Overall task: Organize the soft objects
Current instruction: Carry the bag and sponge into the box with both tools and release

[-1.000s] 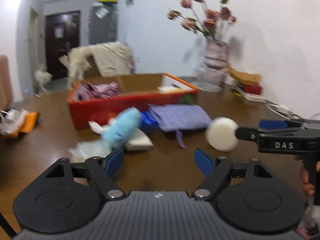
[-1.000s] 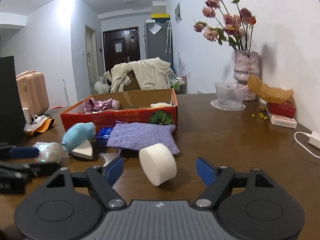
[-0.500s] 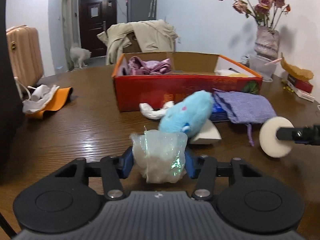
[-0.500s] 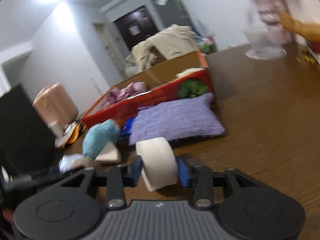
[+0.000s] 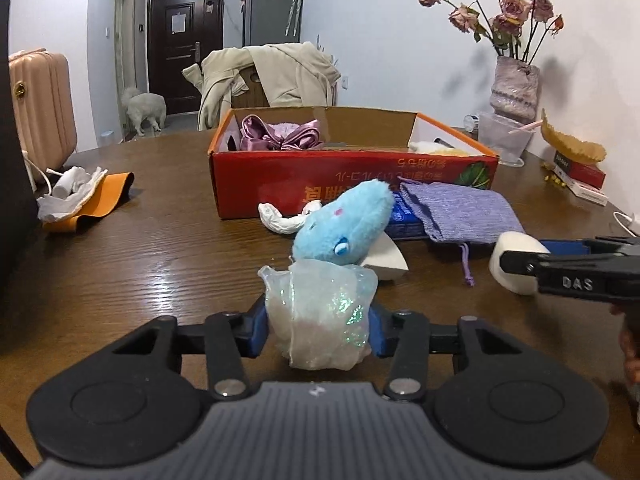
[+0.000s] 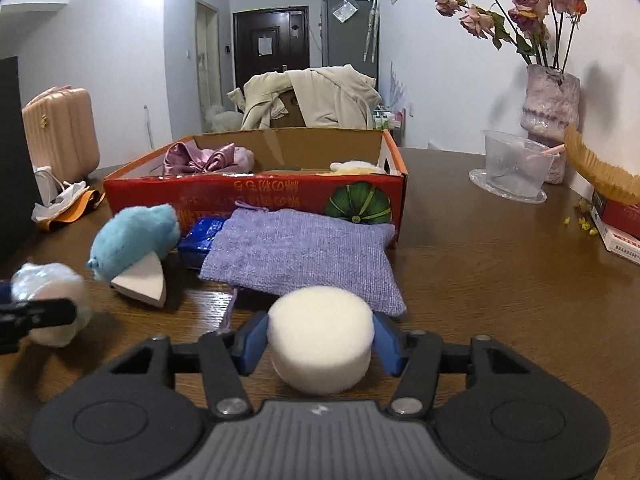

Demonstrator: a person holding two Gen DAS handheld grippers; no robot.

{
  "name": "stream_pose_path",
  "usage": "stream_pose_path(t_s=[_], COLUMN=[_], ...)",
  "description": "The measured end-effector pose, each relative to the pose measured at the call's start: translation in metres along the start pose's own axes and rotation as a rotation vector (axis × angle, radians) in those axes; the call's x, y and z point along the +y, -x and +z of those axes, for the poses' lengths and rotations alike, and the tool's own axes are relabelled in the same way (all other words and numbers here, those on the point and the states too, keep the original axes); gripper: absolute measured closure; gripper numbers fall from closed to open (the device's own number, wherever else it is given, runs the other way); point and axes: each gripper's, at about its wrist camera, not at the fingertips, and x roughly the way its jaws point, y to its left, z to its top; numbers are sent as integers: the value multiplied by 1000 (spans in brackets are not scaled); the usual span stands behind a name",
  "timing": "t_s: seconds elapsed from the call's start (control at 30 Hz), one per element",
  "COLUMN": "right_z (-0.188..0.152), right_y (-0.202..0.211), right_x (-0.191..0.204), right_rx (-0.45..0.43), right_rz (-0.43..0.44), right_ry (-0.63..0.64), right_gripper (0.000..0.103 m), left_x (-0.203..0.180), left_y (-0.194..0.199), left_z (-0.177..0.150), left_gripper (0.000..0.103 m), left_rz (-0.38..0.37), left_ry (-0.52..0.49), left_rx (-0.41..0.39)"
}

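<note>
A brown wooden worktop (image 6: 500, 280) carried a red cardboard box (image 5: 352, 184), which serves here as the landmark. In the left wrist view, the left gripper (image 5: 318, 330) was closed about halfway on a crumpled glittery pouch (image 5: 320, 312), its blue pads pressing both sides; the jaws had just been closing onto it. The pouch sat well in front of the box. In the right wrist view, the right gripper (image 6: 318, 338) held a white foam puck (image 6: 320, 338) between its blue pads, also well in front of the box; its jaws had just been easing a little wider, though the pads touched the puck's sides. Just in front of the box lay a purple drawstring bag (image 6: 304, 254), partly over a blue packet (image 6: 202, 236). To the left of the bag, a blue plush toy (image 5: 344, 224) leaned on a white foam wedge (image 6: 144, 280). A twisted white cloth (image 5: 280, 220) lay against the box's front wall. Inside the box, at its left end, was a bundle of pink satin fabric (image 5: 280, 138), and at its right end a pale cream item (image 6: 354, 167). To the right of the box stood a vase (image 6: 550, 100) of dried roses. To the left of the box lay an orange and white cloth (image 5: 84, 196).
</note>
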Motion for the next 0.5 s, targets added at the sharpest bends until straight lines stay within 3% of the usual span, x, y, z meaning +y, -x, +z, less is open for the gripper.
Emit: stream_pose_path(t_s=[0.17, 0.33, 0.43, 0.5], right_z=[-10, -11, 9, 35], right_y=[27, 59, 69, 67], right_x=[7, 15, 15, 11], right_rx=[-20, -71, -123, -161], right_rz=[55, 95, 120, 142], right_ry=[-12, 0, 22, 45], right_gripper=[50, 50, 50, 50], left_x=[-6, -12, -12, -11], left_y=[24, 44, 45, 38], left_z=[-5, 7, 35, 70], left_gripper=[56, 56, 56, 56], left_rz=[-20, -99, -158, -171], left_ry=[3, 12, 18, 18], left_rx=[-15, -60, -93, -124])
